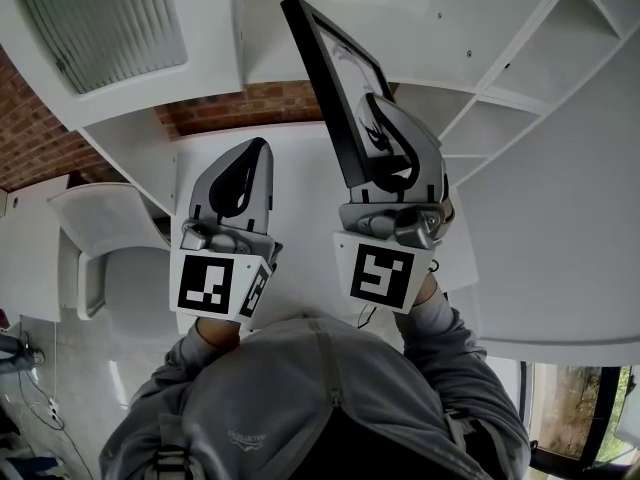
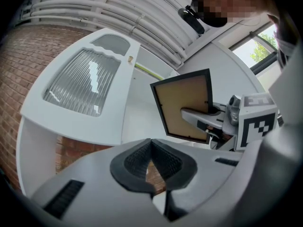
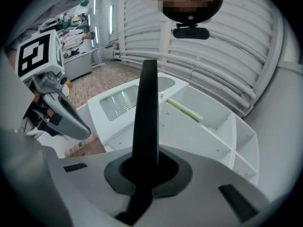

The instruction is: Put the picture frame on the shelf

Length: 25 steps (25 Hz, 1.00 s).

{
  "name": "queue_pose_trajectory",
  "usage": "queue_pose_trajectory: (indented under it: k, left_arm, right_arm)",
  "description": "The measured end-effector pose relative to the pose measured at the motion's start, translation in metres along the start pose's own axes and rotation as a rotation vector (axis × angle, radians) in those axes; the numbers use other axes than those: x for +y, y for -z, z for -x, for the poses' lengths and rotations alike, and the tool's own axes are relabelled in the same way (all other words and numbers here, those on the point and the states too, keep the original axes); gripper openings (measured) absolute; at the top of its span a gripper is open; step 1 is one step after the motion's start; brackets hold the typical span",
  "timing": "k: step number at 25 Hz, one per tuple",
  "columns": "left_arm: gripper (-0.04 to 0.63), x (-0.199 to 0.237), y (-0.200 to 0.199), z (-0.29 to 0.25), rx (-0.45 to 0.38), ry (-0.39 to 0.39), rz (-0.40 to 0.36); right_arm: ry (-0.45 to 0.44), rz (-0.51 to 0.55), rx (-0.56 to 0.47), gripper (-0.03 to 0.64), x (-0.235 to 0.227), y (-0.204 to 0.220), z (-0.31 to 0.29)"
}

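Note:
My right gripper is shut on the lower edge of a black picture frame, which stands up tilted in front of the white shelf unit. In the right gripper view the frame is edge-on between the jaws of the right gripper. The left gripper view shows the frame's brown backing. My left gripper hangs beside it on the left, apart from the frame. Its pads meet with nothing between them.
The shelf unit has several open white compartments at the right. A cabinet door with ribbed glass is at the upper left, with a brick wall behind. A white chair stands at the left.

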<state>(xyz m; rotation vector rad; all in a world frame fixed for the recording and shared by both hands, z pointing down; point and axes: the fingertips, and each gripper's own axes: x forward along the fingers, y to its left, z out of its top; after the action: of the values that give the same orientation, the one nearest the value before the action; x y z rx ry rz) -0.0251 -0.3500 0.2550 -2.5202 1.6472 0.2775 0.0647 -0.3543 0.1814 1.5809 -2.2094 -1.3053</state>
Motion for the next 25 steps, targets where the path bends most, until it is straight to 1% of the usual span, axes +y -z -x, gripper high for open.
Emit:
queue_pose_trajectory:
  k: [3,8,17,21,25]
  left_arm:
    - [0.007,0.000,0.002,-0.002,0.000,-0.002,-0.004]
    - [0.007,0.015,0.007,-0.005,0.001,-0.013,0.005]
    - [0.007,0.022,0.003,-0.012,-0.016,-0.020,0.006]
    - [0.006,0.023,0.003,-0.017,-0.016,-0.022,0.000]
    - [0.008,0.032,0.004,-0.020,-0.018,-0.011,0.002]
  right_arm:
    - [-0.015,0.079,0.006,0.032,0.003,0.005,-0.009]
    - [-0.041,0.162,0.022,0.032,0.014,0.014,-0.030]
    - [-0.092,0.306,0.085,0.032,0.022,0.030,-0.058]
    - [-0.133,0.350,0.129,0.032,0.028,0.042,-0.070]
    - [-0.192,0.415,0.175,0.032,0.049,0.050,-0.089]
